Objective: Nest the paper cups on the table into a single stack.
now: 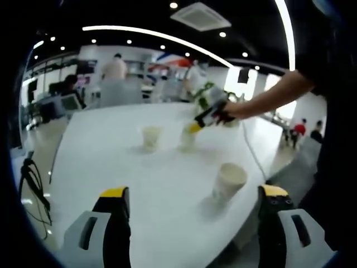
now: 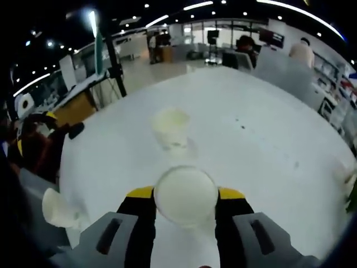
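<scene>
Three white paper cups stand apart on the white table (image 1: 106, 162). My left gripper (image 1: 193, 191) hangs open low over the near side with nothing between its jaws. One cup (image 1: 229, 181) is just ahead to its right, near the table's edge, and a second (image 1: 150, 137) stands farther off. The third cup (image 1: 187, 138) sits at the yellow tips of my right gripper (image 1: 207, 115), which reaches in on a person's arm. In the right gripper view my right gripper (image 2: 186, 194) is shut on that cup (image 2: 186, 196), its mouth toward the camera. Another cup (image 2: 172, 127) stands just beyond, and one more (image 2: 58, 207) is at the lower left.
The table (image 2: 268, 139) is wide and bare past the cups. My left gripper (image 2: 36, 139) shows at the left edge. A tripod (image 2: 111, 61) stands off the table's far side, and cables (image 1: 30, 181) hang by the left edge. People and desks fill the background.
</scene>
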### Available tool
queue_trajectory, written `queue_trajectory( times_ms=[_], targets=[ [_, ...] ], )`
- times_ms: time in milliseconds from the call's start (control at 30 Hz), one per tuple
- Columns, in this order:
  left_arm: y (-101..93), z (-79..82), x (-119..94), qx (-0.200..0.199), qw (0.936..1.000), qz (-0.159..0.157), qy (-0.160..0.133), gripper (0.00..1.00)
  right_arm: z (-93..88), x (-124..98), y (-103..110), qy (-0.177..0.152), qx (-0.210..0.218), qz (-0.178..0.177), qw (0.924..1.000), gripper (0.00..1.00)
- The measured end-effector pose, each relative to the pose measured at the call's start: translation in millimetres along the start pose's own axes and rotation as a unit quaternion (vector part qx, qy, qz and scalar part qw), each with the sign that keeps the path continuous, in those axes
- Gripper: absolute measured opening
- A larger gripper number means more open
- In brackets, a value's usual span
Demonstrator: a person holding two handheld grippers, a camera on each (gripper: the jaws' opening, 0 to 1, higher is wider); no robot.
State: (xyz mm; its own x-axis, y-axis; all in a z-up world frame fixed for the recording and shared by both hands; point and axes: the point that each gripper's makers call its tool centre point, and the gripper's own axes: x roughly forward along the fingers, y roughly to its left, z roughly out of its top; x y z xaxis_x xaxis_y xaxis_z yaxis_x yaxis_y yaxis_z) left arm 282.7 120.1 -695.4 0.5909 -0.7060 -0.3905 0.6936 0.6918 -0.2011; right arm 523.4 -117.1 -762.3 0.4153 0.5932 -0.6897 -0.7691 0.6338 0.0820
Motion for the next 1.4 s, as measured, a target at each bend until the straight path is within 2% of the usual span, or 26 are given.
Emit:
queue_trajectory(
  times_ms=[200,267,567,700,833,1233,1400],
  targets=[
    [-9.3,8.3,6,0.008,0.9998,-0.016,-0.005,0.93,15.4,-22,7,-0.032,0.016,0.002,0.9994,0.38],
    [-12.4,9.2,7,0.009,0.9997,-0.022,-0.004,0.93,23.0,-32,11,-0.045,0.009,0.001,0.9989,0.38],
    [-23.2,13.7,11,0.02,0.999,-0.041,-0.005,0.92,45.6,-73,41,-0.092,0.006,0.007,0.9957,0.38],
    [-28.3,14.5,11,0.024,0.9985,-0.048,-0.003,0.92,56.2,-92,60,-0.113,-0.012,0.009,0.9935,0.38],
    [-33.3,15.6,11,0.027,0.9981,-0.054,-0.003,0.92,65.4,-110,82,-0.133,-0.007,0.019,0.9909,0.38],
    [-45.7,19.5,14,0.034,0.9961,-0.082,-0.006,0.92,75.7,-139,145,-0.165,-0.021,0.045,0.985,0.38],
    [-54.2,20.8,18,0.035,0.9949,-0.094,-0.007,0.92,74.4,-145,162,-0.17,-0.028,0.052,0.9837,0.38]
  ],
)
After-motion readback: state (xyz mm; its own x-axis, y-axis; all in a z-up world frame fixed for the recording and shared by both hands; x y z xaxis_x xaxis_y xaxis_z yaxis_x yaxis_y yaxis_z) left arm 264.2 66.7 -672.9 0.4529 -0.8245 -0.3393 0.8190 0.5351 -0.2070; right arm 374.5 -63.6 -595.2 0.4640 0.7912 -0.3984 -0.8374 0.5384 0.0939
